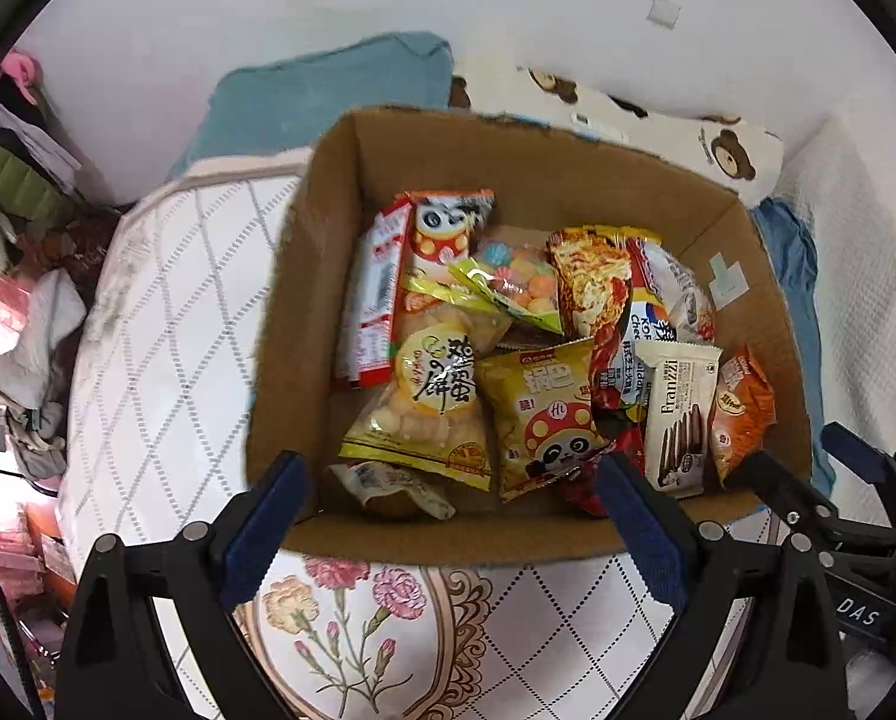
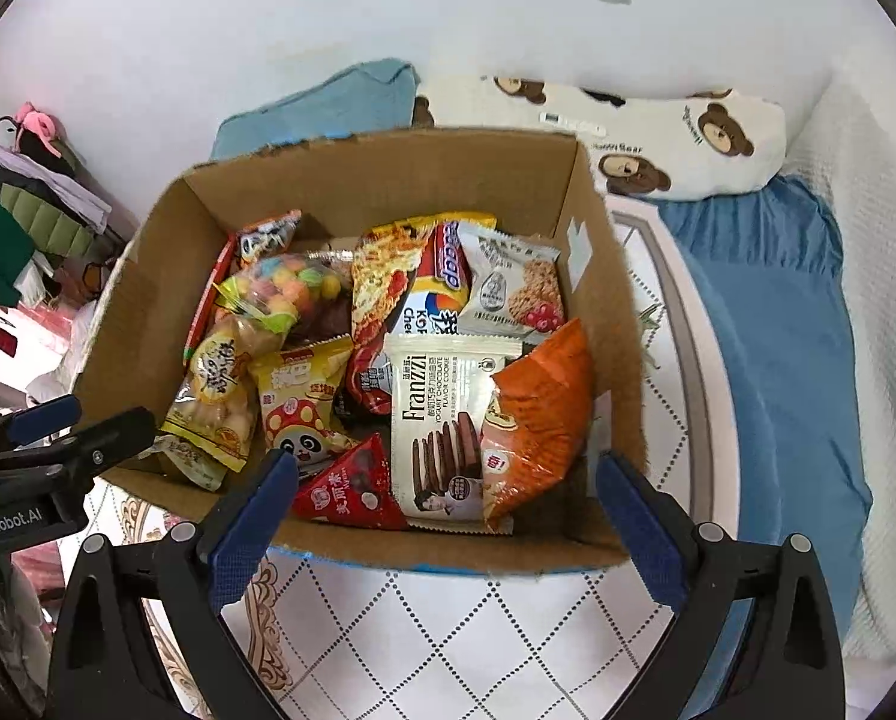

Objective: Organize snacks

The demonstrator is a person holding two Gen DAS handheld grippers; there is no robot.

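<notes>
Cardboard box (image 2: 388,180) sits on quilted mattress (image 2: 448,630), packed with snack packets. Franzzi cookie pack (image 2: 442,420) lies beside orange chip bag (image 2: 538,420); yellow mushroom-print bag (image 1: 538,408) mid-box. Left gripper (image 1: 454,480) spread wide, nothing between fingers, over box's near edge. Right gripper (image 2: 448,486) likewise wide apart, empty.

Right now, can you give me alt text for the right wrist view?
A cardboard box full of snack packets sits on a quilted bed, with a white cookie packet and an orange chip bag nearest. The right gripper hangs open and empty above the box's near edge; the left gripper shows at left.
</notes>
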